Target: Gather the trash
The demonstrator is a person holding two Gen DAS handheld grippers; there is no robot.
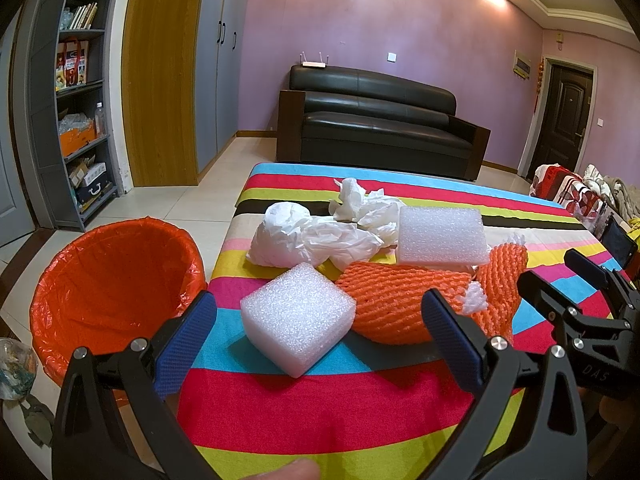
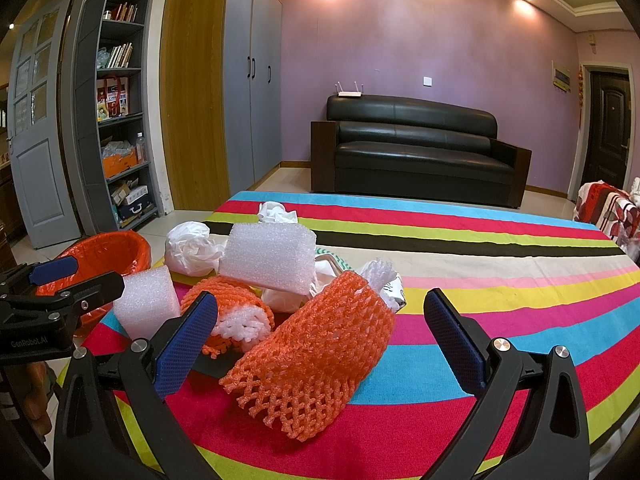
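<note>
Left gripper point(image 1: 320, 332), right gripper point(image 2: 320, 332): jaws spread, empty.

Trash pile point(image 1: 360, 256) on table point(image 1: 320, 412) (bin point(image 1: 112, 288) left, below)

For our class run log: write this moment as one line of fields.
stage: before first pick | left tongs: open, facing foam block | right tongs: open, facing orange foam net | bin: liner in, beside table

Two near, low wrist views across one striped table point(image 1: 360, 400) toward the sofa point(image 2: 416, 152).
</note>
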